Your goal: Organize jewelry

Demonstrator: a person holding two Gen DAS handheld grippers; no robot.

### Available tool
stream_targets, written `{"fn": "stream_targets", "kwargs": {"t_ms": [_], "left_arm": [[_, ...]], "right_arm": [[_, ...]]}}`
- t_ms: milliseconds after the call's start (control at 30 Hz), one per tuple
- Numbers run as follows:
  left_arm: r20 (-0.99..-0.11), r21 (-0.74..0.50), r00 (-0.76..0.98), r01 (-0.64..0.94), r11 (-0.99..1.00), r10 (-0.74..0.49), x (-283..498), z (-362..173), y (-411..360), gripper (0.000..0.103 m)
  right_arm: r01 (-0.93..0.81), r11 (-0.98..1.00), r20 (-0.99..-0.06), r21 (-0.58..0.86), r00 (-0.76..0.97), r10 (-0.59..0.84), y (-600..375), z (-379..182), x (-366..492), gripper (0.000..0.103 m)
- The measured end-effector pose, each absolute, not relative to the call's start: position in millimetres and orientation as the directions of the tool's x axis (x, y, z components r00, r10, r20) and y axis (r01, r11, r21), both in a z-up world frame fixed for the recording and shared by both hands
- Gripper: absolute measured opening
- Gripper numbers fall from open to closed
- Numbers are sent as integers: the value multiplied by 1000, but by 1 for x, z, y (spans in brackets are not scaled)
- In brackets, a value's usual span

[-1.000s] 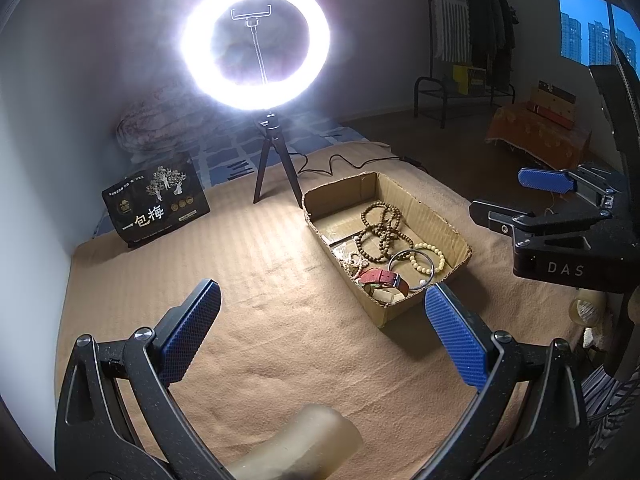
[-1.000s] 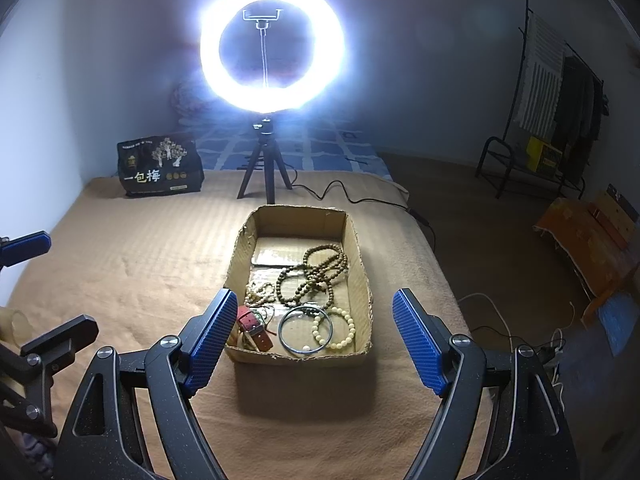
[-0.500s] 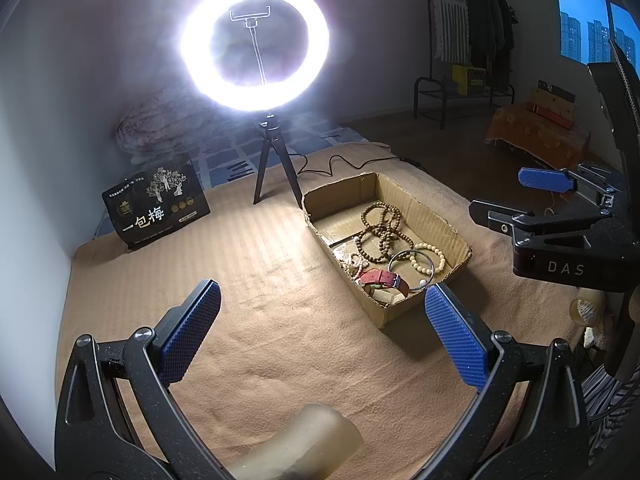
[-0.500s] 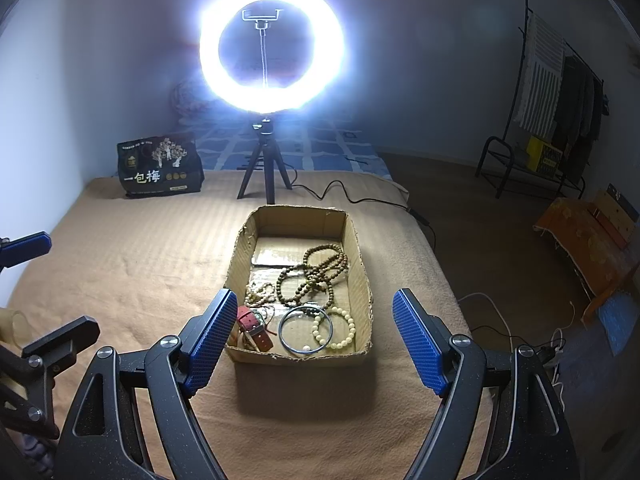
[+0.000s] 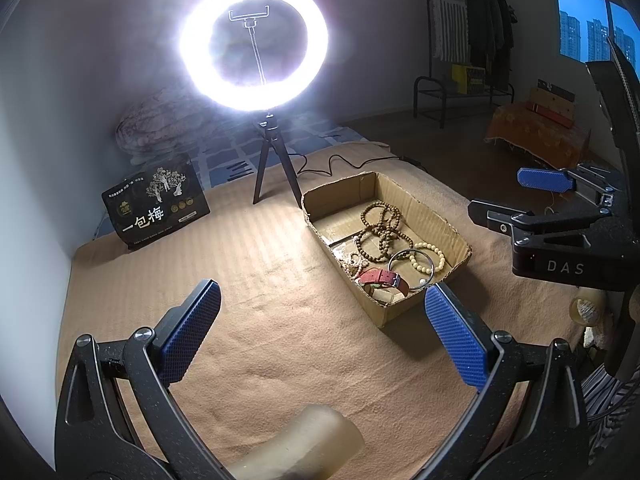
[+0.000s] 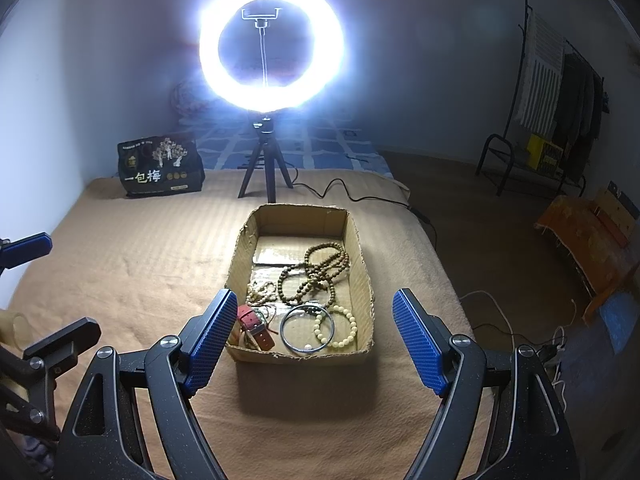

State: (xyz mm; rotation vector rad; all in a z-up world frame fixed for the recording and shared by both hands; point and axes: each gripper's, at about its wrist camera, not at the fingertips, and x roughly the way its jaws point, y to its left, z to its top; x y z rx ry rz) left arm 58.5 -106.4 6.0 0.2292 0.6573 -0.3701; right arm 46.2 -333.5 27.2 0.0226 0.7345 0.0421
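**Nothing moves: jewelry all in the box, both grippers empty**

While the two grippers hang over the bed, almost nothing has changed in the last second; both views look the same as before, apart from a very small drift at the left edge of the right wrist view. The left gripper (image 5: 322,330) keeps its blue fingers (image 5: 192,330) wide apart and holds nothing. The right gripper (image 6: 312,340) is the same, its fingers wide and empty, low in the frame just in front of the cardboard box (image 6: 362,264).

All the jewelry lies inside this box, in the middle of the right wrist view. A long brown bead strand (image 6: 316,268) is coiled in the centre part. Nearer the front wall lie a metal bangle (image 6: 307,330), a pale bead bracelet (image 6: 336,328) overlapping it, a red strap (image 6: 254,326) at the lower left corner, and a small pale bead string (image 6: 260,290) above the strap. They touch and overlap each other without clear order.

Such stillness fits two stages, in my judgement: the pieces were gathered into the box and the hands now rest, or the pieces wait to be taken out and sorted. I cannot tell which. No jewelry is seen on the brown blanket (image 6: 140,272) around the box.
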Motion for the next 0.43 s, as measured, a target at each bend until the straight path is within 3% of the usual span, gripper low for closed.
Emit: {"fn": "stream_targets", "kwargs": {"t_ms": [433], "left_arm": [[-633,88,733,387,918,-248,59,7,-106,103]], "right_arm": [[-26,998,-676,49,735,52,-335,27,46,80]]}}
